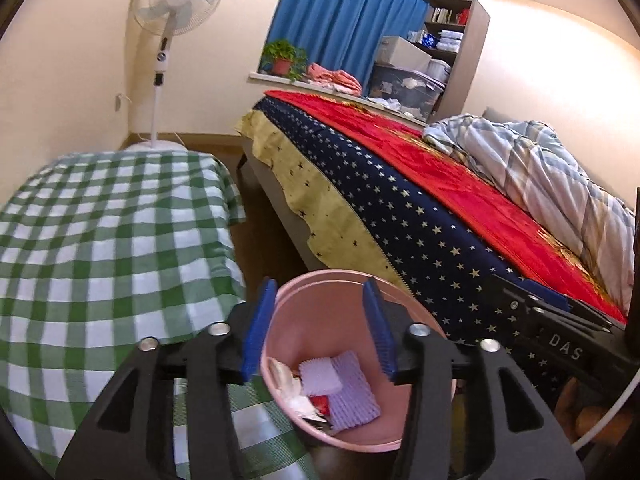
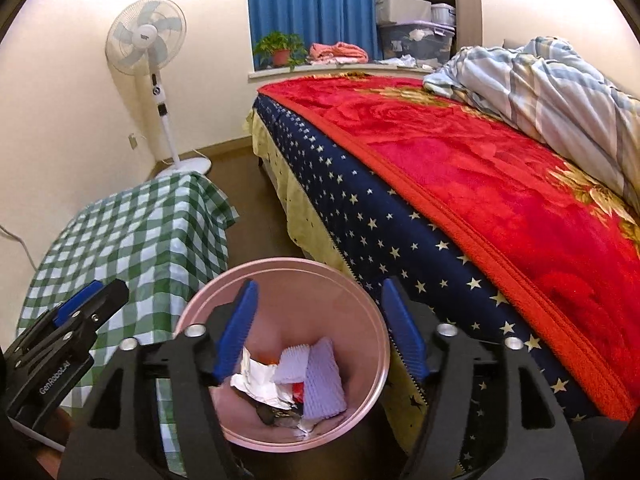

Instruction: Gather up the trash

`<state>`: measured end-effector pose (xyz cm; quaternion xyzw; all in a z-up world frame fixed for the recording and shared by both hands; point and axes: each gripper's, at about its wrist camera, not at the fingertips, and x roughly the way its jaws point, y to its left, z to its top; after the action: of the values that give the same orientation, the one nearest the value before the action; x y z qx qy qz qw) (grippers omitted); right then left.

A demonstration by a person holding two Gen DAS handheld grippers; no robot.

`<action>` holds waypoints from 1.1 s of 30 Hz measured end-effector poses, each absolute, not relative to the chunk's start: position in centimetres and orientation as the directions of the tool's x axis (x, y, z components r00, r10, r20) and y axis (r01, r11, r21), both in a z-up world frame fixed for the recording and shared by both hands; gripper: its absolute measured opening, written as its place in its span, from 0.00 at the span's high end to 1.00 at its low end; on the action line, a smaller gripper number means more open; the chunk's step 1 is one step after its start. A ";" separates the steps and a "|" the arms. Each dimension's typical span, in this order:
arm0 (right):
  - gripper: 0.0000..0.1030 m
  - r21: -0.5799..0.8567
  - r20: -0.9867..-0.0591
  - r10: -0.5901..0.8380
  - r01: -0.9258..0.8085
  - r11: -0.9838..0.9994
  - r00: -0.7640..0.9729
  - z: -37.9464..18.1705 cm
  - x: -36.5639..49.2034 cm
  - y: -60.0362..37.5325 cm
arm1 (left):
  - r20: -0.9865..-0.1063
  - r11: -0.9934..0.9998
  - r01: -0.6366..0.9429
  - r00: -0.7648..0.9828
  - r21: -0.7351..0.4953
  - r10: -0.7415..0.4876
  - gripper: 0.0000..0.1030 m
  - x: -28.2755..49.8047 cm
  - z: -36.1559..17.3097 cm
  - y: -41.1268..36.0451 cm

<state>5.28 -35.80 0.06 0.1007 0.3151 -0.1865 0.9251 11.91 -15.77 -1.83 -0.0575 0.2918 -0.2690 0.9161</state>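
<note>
Standing on a dark wooden floor (image 2: 256, 216), a pink bin (image 2: 372, 364) is sitting between a green-checked tablecloth (image 1: 100, 240) and a bed (image 2: 500, 184) with a red blanket; a white fan (image 2: 146, 36) and blue curtains (image 1: 344, 16) are showing behind. The bin is upright, mouth facing up, holding lilac foam netting (image 2: 322, 384), its long axis running toward the far rim, and crumpled foil (image 2: 256, 380). The left gripper (image 1: 318, 330) and right gripper (image 2: 320, 332) are both hovering above it, jaws spread, gripping nothing.

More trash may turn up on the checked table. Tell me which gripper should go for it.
Probably left. The left gripper hangs open and empty beside the checked table; the right gripper, also open, sits over the bin nearer the bed.
</note>
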 end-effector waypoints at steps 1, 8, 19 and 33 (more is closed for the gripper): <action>0.29 0.069 -0.612 -0.279 0.402 0.913 0.740 0.3 5.0 -35.6 | -0.500 0.854 0.451 0.694 -0.257 -0.517 0.46 11.6 -1.6 -15.3; 0.11 0.090 -0.571 -0.226 0.334 0.938 0.789 2.0 3.3 -33.9 | -0.490 0.890 0.401 0.743 -0.217 -0.455 0.33 9.3 -0.2 -11.7; 0.05 0.115 -0.545 -0.163 0.265 0.957 0.822 2.7 -0.1 -30.9 | -0.450 0.935 0.319 0.820 -0.153 -0.353 0.10 4.6 2.5 -7.2; 0.05 0.057 -0.496 -0.151 0.205 0.977 0.855 1.9 -3.4 -25.1 | -0.471 0.969 0.204 0.847 -0.141 -0.247 0.08 -2.0 1.5 -2.7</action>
<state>-3.37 -25.08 1.91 0.0537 0.2525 -0.0926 0.9617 -2.03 -2.71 1.51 -0.0429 0.2507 -0.1175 0.9599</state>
